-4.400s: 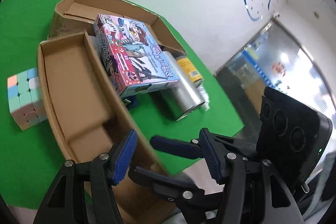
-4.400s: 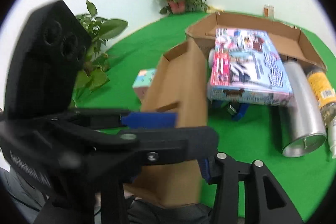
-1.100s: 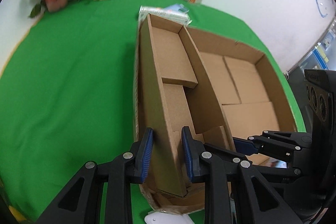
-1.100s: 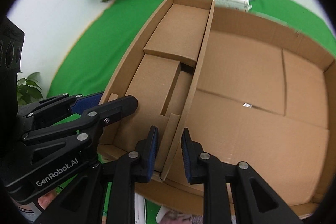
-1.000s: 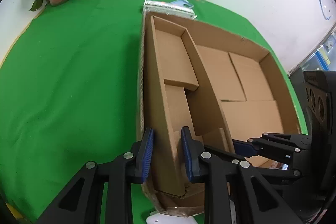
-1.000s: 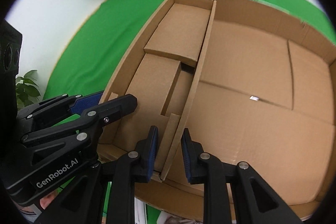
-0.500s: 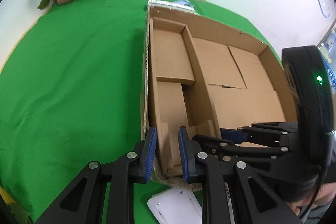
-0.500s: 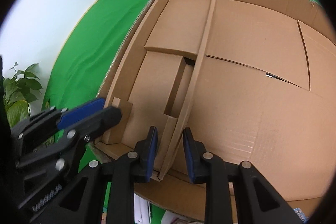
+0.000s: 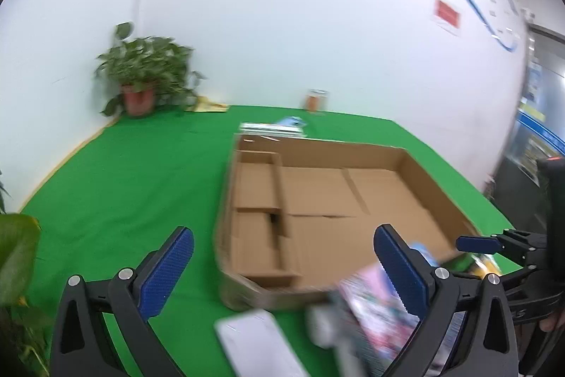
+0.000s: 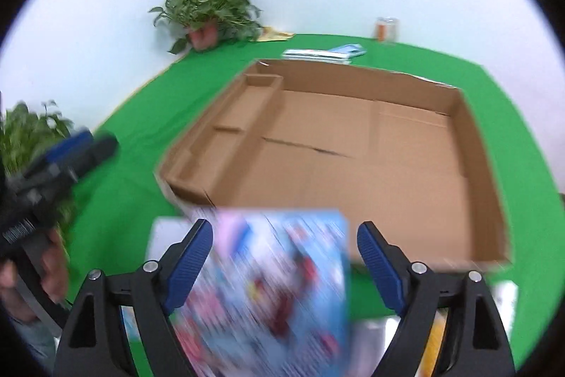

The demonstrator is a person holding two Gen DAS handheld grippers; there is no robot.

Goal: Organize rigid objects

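A table draped in green cloth is carrying everything. A wide, shallow cardboard tray is lying on it, with a narrower cardboard tray sitting inside along its left wall. Beyond the big tray, flat packets are resting on the cloth, and a small jar is standing near the wall. A potted plant is occupying the far corner (a yellow sheet is lying beside it). A white slab is lying nearest the camera, blurred.
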